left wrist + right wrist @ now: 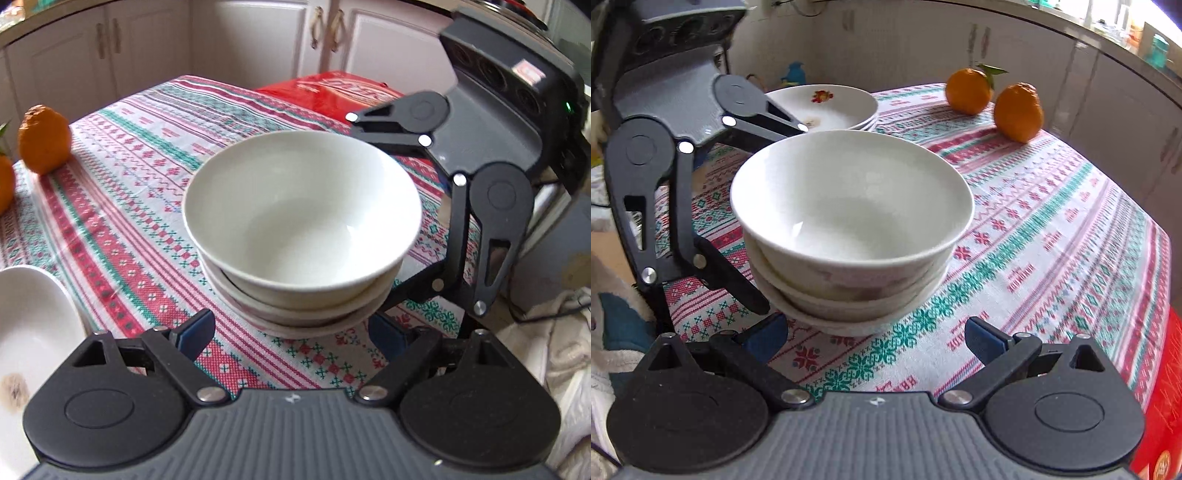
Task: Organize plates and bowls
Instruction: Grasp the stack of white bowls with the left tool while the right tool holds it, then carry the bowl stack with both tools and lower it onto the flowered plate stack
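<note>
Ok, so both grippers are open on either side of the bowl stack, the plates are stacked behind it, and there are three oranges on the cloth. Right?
Not quite: there are two oranges on the cloth, as the right wrist view shows. The rest holds: the left gripper and right gripper are open beside the bowl stack, with the plates stacked behind it.

Your left gripper [288,332] stands with its fingers [195,334] spread wide, nothing between them. Just ahead of the fingers, a stack of white bowls [301,218] rests on the worktop [122,206]. The right gripper [384,221] straddles the stack from the far right. An orange [45,140] lies far left of the fingers.
</note>
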Demonstrator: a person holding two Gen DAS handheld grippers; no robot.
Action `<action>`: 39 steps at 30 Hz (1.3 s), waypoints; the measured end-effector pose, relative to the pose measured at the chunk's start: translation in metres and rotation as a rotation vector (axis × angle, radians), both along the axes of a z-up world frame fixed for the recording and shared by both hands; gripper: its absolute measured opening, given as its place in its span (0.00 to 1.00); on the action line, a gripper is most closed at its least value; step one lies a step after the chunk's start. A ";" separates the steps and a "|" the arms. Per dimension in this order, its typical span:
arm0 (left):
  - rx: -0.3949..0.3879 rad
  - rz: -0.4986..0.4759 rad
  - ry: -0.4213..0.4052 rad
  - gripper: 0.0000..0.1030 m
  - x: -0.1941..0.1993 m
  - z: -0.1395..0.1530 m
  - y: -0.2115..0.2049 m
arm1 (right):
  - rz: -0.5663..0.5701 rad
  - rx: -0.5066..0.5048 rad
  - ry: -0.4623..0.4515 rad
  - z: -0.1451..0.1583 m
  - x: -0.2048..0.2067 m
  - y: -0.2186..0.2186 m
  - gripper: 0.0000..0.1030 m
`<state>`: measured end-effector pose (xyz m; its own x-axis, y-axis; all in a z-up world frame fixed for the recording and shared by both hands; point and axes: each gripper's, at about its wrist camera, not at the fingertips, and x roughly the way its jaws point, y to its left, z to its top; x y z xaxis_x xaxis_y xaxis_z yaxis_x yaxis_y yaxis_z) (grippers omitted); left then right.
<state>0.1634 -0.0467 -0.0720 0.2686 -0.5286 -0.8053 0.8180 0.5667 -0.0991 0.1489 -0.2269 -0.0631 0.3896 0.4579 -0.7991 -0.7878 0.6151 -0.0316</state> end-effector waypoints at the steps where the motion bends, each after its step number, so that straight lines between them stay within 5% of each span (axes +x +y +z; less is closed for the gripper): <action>1: 0.003 -0.017 0.005 0.87 0.001 -0.001 -0.001 | 0.021 0.003 0.006 0.000 0.003 0.001 1.00; 16: 0.039 -0.196 0.026 0.85 0.023 0.005 -0.005 | 0.256 -0.059 0.028 0.012 0.021 0.017 0.95; 39: 0.046 -0.278 0.012 0.78 0.025 0.009 -0.006 | 0.255 -0.069 0.079 0.009 0.027 0.024 0.86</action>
